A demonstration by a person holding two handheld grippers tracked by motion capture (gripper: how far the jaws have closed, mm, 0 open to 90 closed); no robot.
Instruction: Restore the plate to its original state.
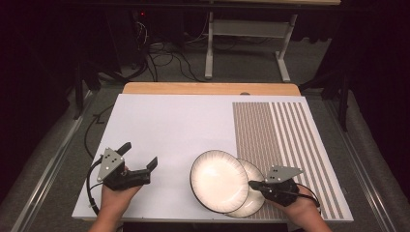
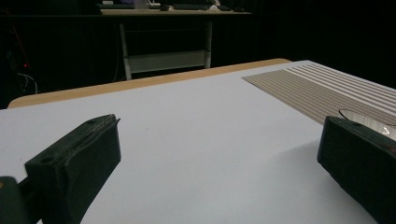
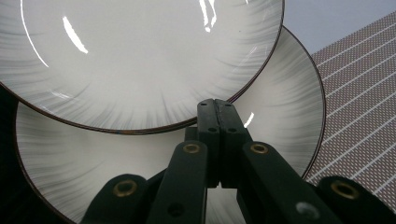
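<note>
I run two hand-held tongs at a white table (image 1: pixel 159 125), and the work in hand, as I judge it, is handling a pair of white ribbed plates with dark rims at the lower right of the high view. The upper plate (image 1: pixel 218 180) lies overlapping the lower plate (image 1: pixel 252 195), which sits partly on the striped brown mat (image 1: pixel 285 140) covering the right side of the table. My right tongs (image 1: pixel 252 184) are clenched, jaws pressed together, their tip over the lower plate right beside the upper plate's rim; the right gripper view shows the shut jaws meeting that rim (image 3: pixel 140 128), with nothing caught between them that I can make out. My left tongs (image 1: pixel 140 154) stand released, jaws wide apart, at the lower left of the high view, well apart from the plates. Next, I reckon, the right tongs must spread before they can take a rim. No brand, label or writing is readable anywhere.
</note>
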